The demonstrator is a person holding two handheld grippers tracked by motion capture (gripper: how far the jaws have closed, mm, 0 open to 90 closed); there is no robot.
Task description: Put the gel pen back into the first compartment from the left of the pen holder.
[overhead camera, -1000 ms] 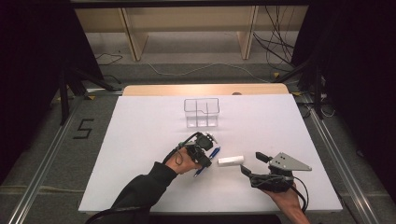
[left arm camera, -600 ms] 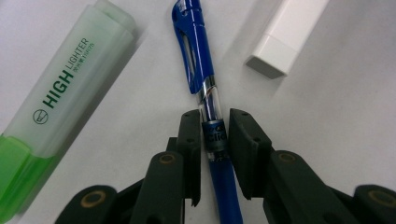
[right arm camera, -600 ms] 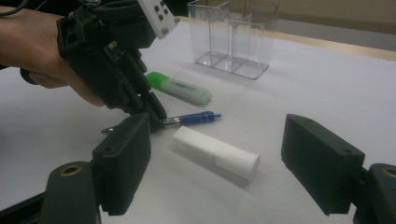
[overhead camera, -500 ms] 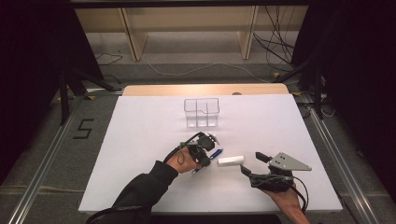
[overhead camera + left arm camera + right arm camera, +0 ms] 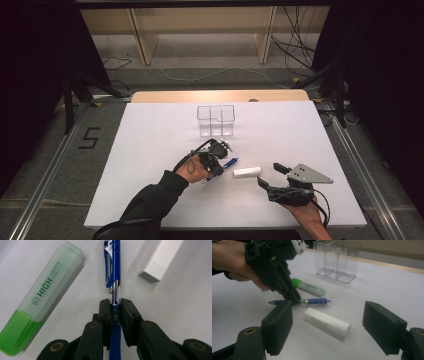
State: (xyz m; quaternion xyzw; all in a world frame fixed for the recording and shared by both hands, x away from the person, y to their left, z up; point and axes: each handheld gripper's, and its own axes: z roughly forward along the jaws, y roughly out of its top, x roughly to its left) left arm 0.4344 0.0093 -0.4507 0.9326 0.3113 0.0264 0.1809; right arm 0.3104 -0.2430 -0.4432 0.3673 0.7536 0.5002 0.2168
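Left gripper view: left gripper (image 5: 115,308) has its jaws clamped on the blue pen (image 5: 114,267), pads pressing either side of the clear barrel section just below the clip; jaws have just been closing, w/ the pen between them. Pen lies flat on the white table (image 5: 190,305), running straight ahead out of the jaws, clip end farthest away. To the left of the jaws, near but not touching the pen, a green highlighter (image 5: 42,300) lies at an angle, green end toward the camera, pale cap end away. Ahead & to the right, a white stick-shaped item (image 5: 161,261) lies apart from the pen. High view: left gripper (image 5: 216,161) sits on the pen (image 5: 230,163); white item (image 5: 247,172) lies between the two grippers, nearer the left one. Clear divided organizer (image 5: 216,120) stands beyond the left gripper, well apart, toward the table's far edge. Right gripper (image 5: 274,175) hovers low to the right of the white item, jaws spread apart, nothing between the pads. Right gripper view: white item (image 5: 327,322) lies just ahead of its wide-open jaws, then the pen (image 5: 315,301), w/ highlighter (image 5: 308,287) behind it & organizer (image 5: 337,261) farther back. Highlighter & white item flank the pen on both sides, close in.
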